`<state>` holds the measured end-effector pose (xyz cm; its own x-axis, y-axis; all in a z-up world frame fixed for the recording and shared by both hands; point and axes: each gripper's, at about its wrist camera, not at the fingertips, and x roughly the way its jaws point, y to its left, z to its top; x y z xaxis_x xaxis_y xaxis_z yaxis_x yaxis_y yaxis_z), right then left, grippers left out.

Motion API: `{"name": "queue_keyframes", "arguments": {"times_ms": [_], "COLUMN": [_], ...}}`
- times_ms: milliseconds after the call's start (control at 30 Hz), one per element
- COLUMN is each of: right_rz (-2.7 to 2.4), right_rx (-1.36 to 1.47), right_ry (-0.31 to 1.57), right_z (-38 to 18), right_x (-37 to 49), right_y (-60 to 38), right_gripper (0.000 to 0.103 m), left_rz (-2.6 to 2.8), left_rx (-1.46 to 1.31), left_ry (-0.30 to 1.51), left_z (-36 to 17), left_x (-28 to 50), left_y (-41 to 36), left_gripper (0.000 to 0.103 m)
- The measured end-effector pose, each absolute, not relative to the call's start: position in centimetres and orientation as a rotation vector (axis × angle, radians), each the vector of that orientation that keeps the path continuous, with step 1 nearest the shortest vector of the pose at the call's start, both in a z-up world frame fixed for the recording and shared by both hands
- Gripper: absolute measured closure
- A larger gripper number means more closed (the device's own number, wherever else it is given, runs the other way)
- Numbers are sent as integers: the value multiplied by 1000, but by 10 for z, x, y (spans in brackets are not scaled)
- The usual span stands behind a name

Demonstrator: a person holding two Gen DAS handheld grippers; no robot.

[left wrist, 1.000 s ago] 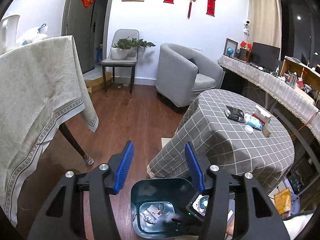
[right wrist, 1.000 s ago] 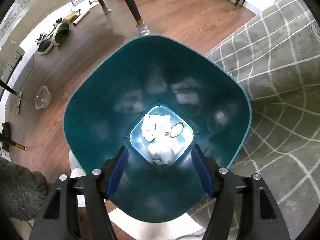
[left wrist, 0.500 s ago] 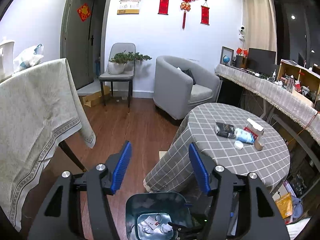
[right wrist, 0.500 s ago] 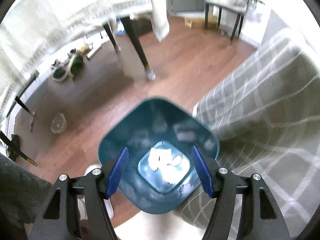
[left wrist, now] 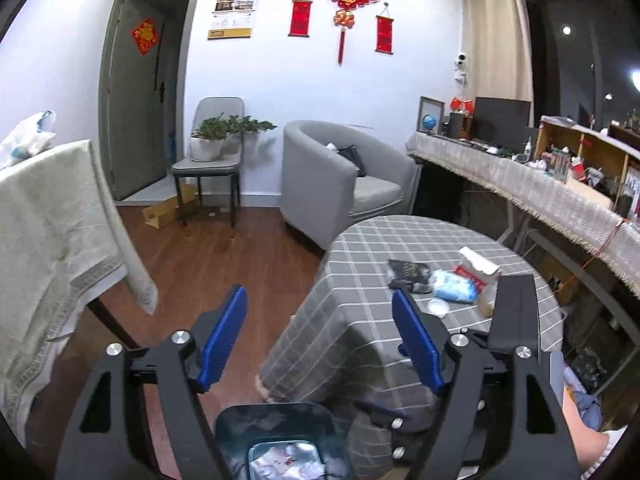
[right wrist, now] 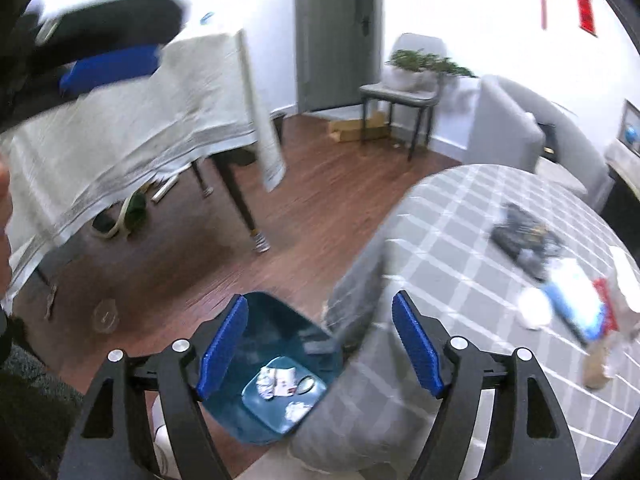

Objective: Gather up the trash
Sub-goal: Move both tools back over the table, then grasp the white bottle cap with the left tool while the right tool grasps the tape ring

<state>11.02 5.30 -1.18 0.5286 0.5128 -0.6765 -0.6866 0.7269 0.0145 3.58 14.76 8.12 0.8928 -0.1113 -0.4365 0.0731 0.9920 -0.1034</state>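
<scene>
A teal trash bin (right wrist: pixel 276 372) stands on the floor beside the round table (right wrist: pixel 460 240), with crumpled paper scraps (right wrist: pixel 280 380) at its bottom; it also shows in the left wrist view (left wrist: pixel 276 440). Trash lies on the grey checked tablecloth (left wrist: pixel 380 248): a dark packet (left wrist: pixel 408 274), a blue wrapper (left wrist: pixel 456 290), a white cap (left wrist: pixel 438 307) and a torn carton (left wrist: pixel 478 266). My left gripper (left wrist: pixel 320 336) is open and empty, above the floor near the table's edge. My right gripper (right wrist: pixel 320 344) is open and empty, above the bin and table edge.
A large table with a beige cloth (left wrist: pixel 52 224) stands on the left. A grey armchair (left wrist: pixel 336 176) and a chair with a potted plant (left wrist: pixel 212 148) stand by the back wall. A cluttered long shelf (left wrist: pixel 540 184) runs along the right. Shoes (right wrist: pixel 124 216) lie under the beige table.
Both grippers have risen and tilted up from the bin. The right wrist view went from looking straight into the bin to the table edge and room. Both stayed open.
</scene>
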Motion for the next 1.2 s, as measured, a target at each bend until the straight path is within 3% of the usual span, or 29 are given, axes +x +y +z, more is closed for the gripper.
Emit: {"name": "queue_keyframes", "arguments": {"times_ms": [367,967,1067,1200], "right_rz": [537,432,454,473], "right_rx": [-177,-93,-78,-79], "right_ry": [654,733,756,770], "right_z": [7,-4,-9,-12], "right_x": [141,176,179,181], "right_y": [-48,-140,-147,-150], "right_gripper": [16,13,13,13], "left_rz": [-145,-229,-244,-243], "left_rx": [-43,28,35,26], "left_ry": [506,648,652,675], "left_z": [64,4,-3,-10], "left_x": [72,142,148,162], "left_y": [96,11,0,-8], "left_gripper": [22,22,24,34]}}
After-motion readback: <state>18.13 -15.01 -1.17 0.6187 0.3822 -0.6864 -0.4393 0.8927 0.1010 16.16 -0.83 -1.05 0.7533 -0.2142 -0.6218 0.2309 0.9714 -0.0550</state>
